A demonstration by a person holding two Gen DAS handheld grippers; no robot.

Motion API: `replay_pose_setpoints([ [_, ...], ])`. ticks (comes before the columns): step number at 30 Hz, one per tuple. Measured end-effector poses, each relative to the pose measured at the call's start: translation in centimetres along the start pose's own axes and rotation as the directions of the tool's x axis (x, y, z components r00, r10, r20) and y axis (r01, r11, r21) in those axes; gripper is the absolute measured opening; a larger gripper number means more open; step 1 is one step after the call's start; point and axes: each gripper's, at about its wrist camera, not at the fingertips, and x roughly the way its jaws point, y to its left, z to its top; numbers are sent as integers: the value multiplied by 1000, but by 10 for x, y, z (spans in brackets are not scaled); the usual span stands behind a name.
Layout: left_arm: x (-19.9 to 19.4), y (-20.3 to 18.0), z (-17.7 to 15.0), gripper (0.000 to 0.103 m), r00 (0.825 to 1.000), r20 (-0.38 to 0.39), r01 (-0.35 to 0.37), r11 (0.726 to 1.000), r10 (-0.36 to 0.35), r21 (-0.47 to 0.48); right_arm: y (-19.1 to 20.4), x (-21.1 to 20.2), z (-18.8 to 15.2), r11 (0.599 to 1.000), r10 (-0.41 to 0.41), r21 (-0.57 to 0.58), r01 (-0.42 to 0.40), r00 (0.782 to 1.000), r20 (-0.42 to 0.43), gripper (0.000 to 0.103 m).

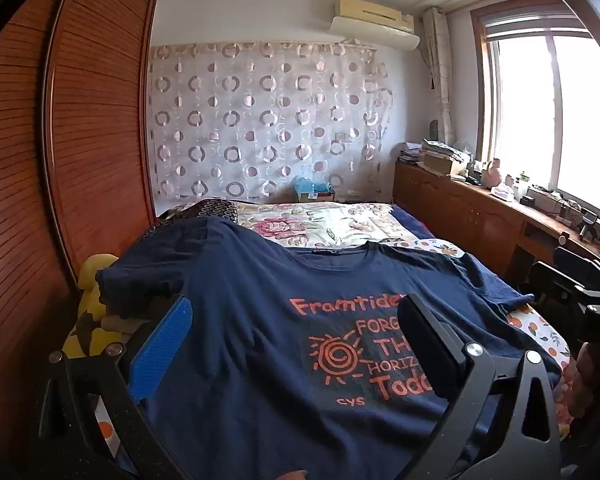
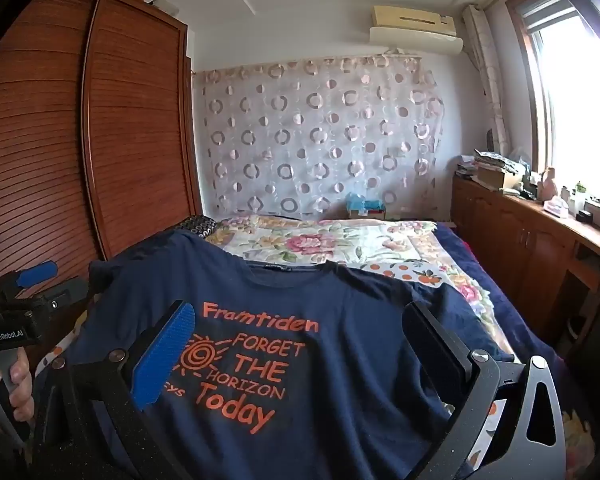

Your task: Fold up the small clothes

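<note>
A navy T-shirt [image 1: 244, 312] with orange print lies spread face up on the bed, collar at the far side; it also shows in the right wrist view [image 2: 340, 360]. My left gripper [image 1: 296, 348] hovers over the shirt's lower left part, jaws wide open and empty, one blue pad [image 1: 162, 350] showing. My right gripper [image 2: 296, 352] hovers over the shirt's lower right part, also wide open and empty. The left gripper appears at the left edge of the right wrist view [image 2: 24, 296], held by a hand.
The bed [image 2: 340, 240] has a floral cover. A tall wooden wardrobe [image 1: 40, 140] stands along the left. A low wooden cabinet [image 2: 540, 240] with clutter runs under the window on the right. A yellow soft toy [image 1: 92, 280] lies at the bed's left edge.
</note>
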Motion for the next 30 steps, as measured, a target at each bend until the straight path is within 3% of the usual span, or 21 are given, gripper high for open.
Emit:
replay_pose_setpoints([
  [30,-12,-3,8,103,1000,11,-22,999,22,25,-1,0,-2,1000,6,8,-6,1000,8,103],
])
